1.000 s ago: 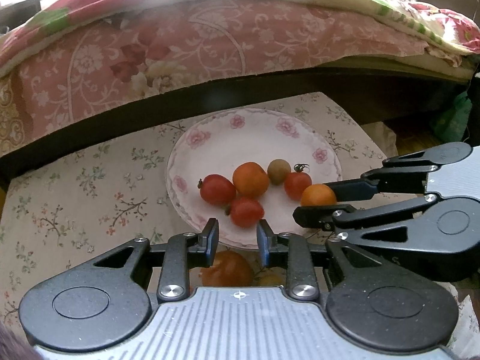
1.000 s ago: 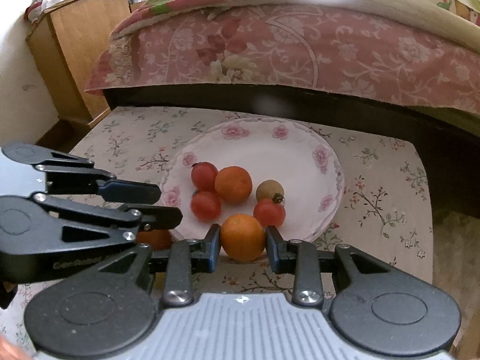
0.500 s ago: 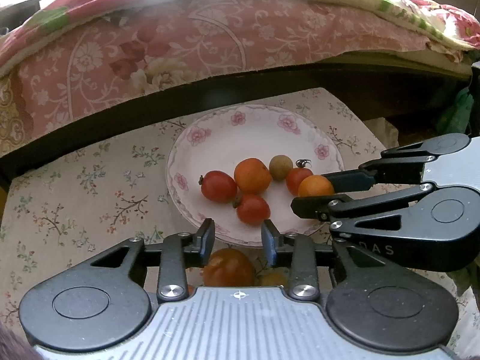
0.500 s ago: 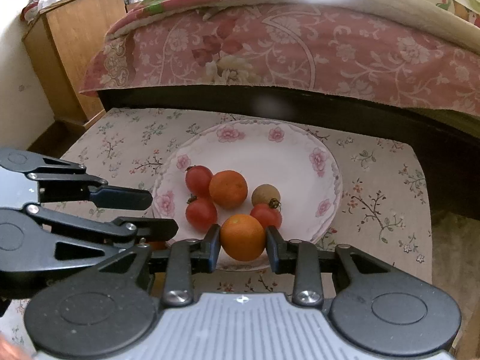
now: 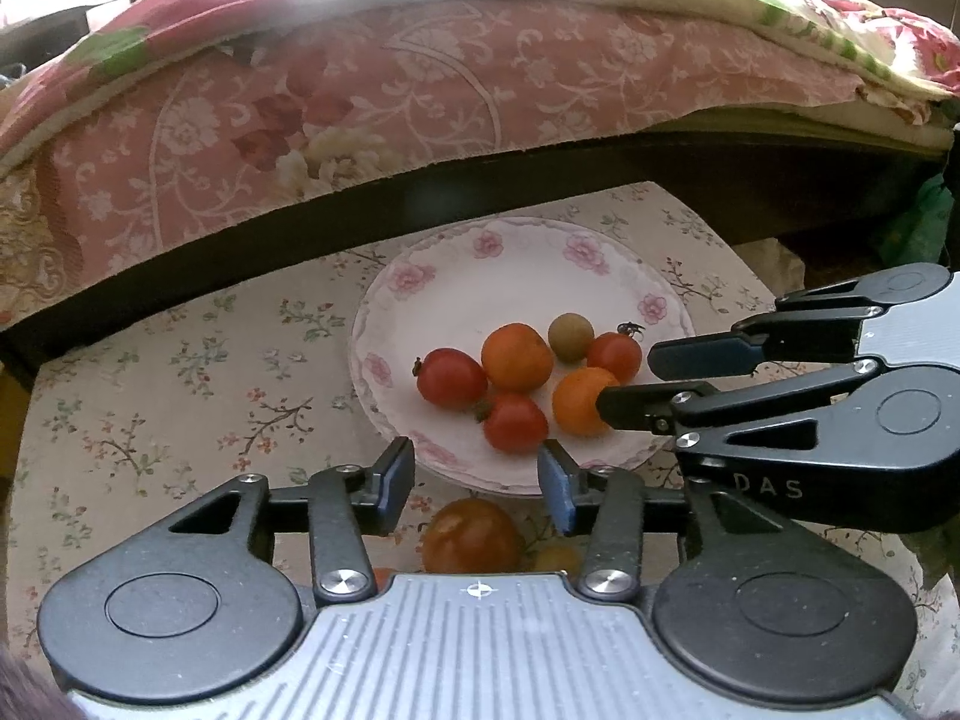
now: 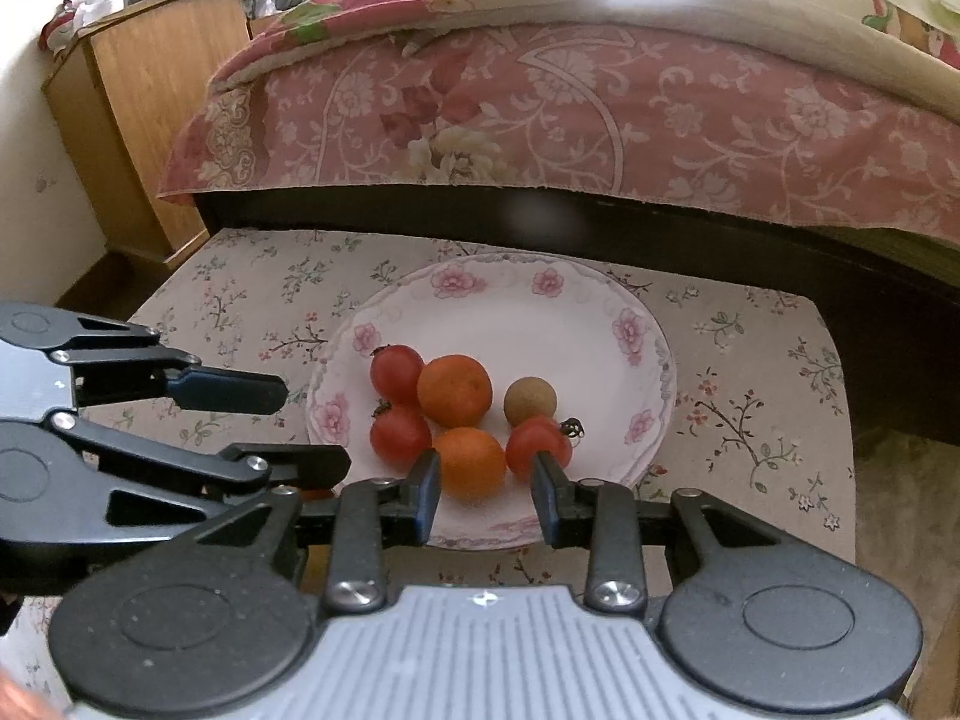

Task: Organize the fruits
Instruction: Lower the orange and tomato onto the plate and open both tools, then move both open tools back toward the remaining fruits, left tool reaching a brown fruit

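While the right gripper (image 6: 486,489) is hovering with jaws apart around an orange fruit (image 6: 469,461) lying near the plate's (image 6: 522,312) front edge, the left gripper (image 5: 475,483) is waiting, jaws apart and empty, above a large tomato (image 5: 471,535) sitting on the floral-covered table (image 5: 180,384) just off the plate.

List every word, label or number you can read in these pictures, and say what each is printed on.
"DAS": on the black side of the right gripper, as the left wrist view shows it; anything before those letters is hidden.
No other text is readable: the plate and tablecloth carry only flower patterns.
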